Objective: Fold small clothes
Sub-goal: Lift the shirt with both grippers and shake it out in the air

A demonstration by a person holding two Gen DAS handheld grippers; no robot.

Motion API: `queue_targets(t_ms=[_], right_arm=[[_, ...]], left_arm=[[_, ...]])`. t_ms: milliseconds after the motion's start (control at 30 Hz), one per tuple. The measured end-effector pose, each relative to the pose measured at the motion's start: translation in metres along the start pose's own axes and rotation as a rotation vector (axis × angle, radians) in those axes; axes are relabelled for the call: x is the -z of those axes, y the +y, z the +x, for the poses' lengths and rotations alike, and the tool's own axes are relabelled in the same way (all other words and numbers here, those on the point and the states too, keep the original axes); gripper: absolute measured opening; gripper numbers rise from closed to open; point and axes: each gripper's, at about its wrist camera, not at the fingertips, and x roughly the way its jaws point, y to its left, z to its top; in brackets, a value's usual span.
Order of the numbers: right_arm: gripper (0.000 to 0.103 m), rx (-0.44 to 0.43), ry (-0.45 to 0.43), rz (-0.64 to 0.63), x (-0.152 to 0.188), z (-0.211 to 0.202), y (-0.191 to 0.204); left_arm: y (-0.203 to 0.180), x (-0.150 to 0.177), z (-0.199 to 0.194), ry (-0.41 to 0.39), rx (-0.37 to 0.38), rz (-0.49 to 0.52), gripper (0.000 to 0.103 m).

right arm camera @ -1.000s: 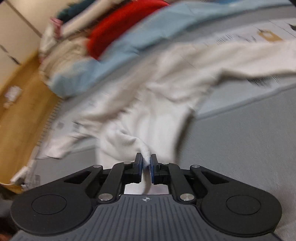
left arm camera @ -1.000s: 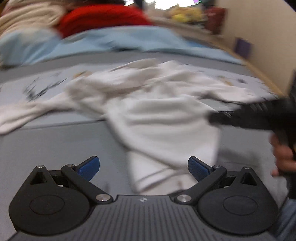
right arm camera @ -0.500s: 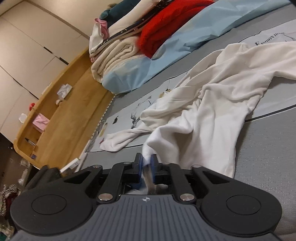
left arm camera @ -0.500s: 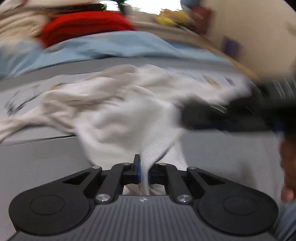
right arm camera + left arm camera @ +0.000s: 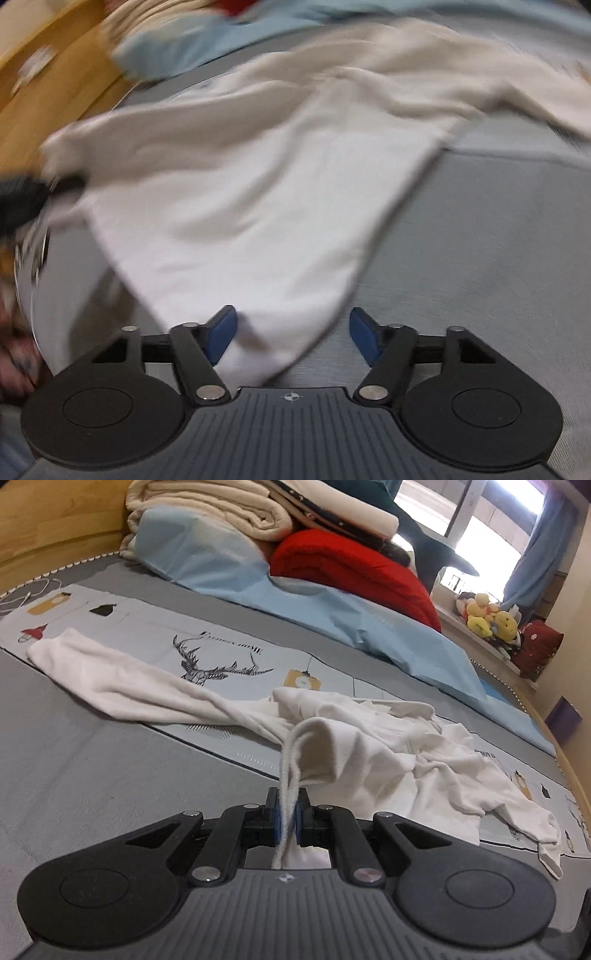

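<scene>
A white long-sleeved garment [image 5: 373, 753] lies crumpled on the grey bed cover [image 5: 92, 768], one sleeve stretched to the left. My left gripper [image 5: 288, 821] is shut on a folded hem edge of the garment and holds it slightly raised. In the blurred right wrist view the garment [image 5: 258, 206] spreads across the bed, and my right gripper [image 5: 291, 334] is open with its lower corner lying between the blue pads. The left gripper [image 5: 26, 199] shows there as a dark blur at the left edge.
A light blue sheet [image 5: 295, 605], a red blanket [image 5: 354, 572] and stacked cream bedding [image 5: 221, 513] are piled at the back. A wooden bed frame [image 5: 44, 535] runs along the left. Plush toys [image 5: 487, 616] sit on a shelf at the right.
My left gripper closed on the garment's hem and pulled it left. My right gripper let go of the garment and now stands open over its lower corner.
</scene>
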Motion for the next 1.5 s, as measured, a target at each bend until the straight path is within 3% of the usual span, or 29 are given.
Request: queue_targets(t_ms=[33,67,100,200,333,433,467,567,633,667,700,767,900,1000,1067,1133,1167,1200,1333,1400,1500], right_arm=[[0.047,-0.002,-0.008,-0.057,0.004,0.004,0.009],[0.006,0.014,-0.017,-0.111,0.007,0.007,0.018],[0.007,0.038,-0.016,-0.156,0.009,0.008,0.025],[0.007,0.091,-0.025,-0.082,0.0,-0.011,0.014],[0.007,0.291,-0.157,-0.028,-0.005,-0.073,-0.033],[0.007,0.396,-0.189,0.064,0.001,-0.103,-0.078],[0.007,0.425,-0.195,0.102,0.002,-0.11,-0.092],[0.007,0.484,-0.221,0.192,0.005,-0.121,-0.119],[0.007,0.492,-0.243,0.253,0.01,-0.131,-0.135],[0.007,0.49,-0.25,0.274,0.012,-0.133,-0.139],[0.007,0.489,-0.255,0.293,0.011,-0.133,-0.143],[0.007,0.491,-0.252,0.306,0.009,-0.132,-0.147],[0.007,0.498,-0.216,0.314,0.012,-0.124,-0.152],[0.008,0.497,-0.205,0.325,0.011,-0.12,-0.157],[0.008,0.487,-0.204,0.334,0.011,-0.121,-0.159],[0.009,0.477,-0.2,0.336,0.012,-0.121,-0.162],[0.01,0.478,-0.191,0.336,0.013,-0.119,-0.163],[0.01,0.48,-0.177,0.338,0.014,-0.116,-0.166],[0.013,0.457,-0.126,0.355,0.019,-0.101,-0.171],[0.009,0.401,-0.185,0.398,0.021,-0.114,-0.169],[0.008,0.239,-0.337,0.457,0.022,-0.164,-0.152]], left_arm=[[0.001,0.001,-0.002,0.003,0.005,-0.005,0.008],[0.002,-0.001,-0.002,0.002,0.006,-0.005,0.008],[0.004,0.0,-0.005,-0.001,0.002,0.0,0.008],[0.008,0.004,-0.009,0.013,-0.019,0.042,0.009],[0.01,0.019,-0.004,0.098,-0.05,0.165,0.015],[0.008,0.032,0.004,0.155,-0.065,0.258,0.015],[0.006,0.037,0.005,0.174,-0.05,0.28,0.018],[-0.004,0.051,0.005,0.225,0.054,0.321,0.042],[-0.018,0.064,0.0,0.247,0.143,0.387,0.05],[-0.027,0.072,-0.004,0.242,0.17,0.441,0.06],[-0.037,0.082,-0.01,0.229,0.185,0.517,0.075],[-0.053,0.101,-0.015,0.213,0.194,0.624,0.086],[-0.069,0.126,-0.006,0.289,0.216,0.672,0.086],[-0.085,0.153,-0.002,0.275,0.178,0.844,0.087],[-0.085,0.16,-0.001,0.25,0.164,0.879,0.087],[-0.081,0.154,0.001,0.282,0.188,0.829,0.068],[-0.076,0.148,0.003,0.295,0.213,0.774,0.031],[-0.073,0.143,0.004,0.297,0.216,0.741,0.007],[-0.069,0.123,-0.013,0.175,0.099,0.669,0.006],[-0.06,0.099,-0.039,0.086,0.07,0.566,0.006],[-0.047,0.059,-0.099,-0.043,0.076,0.416,0.006]])
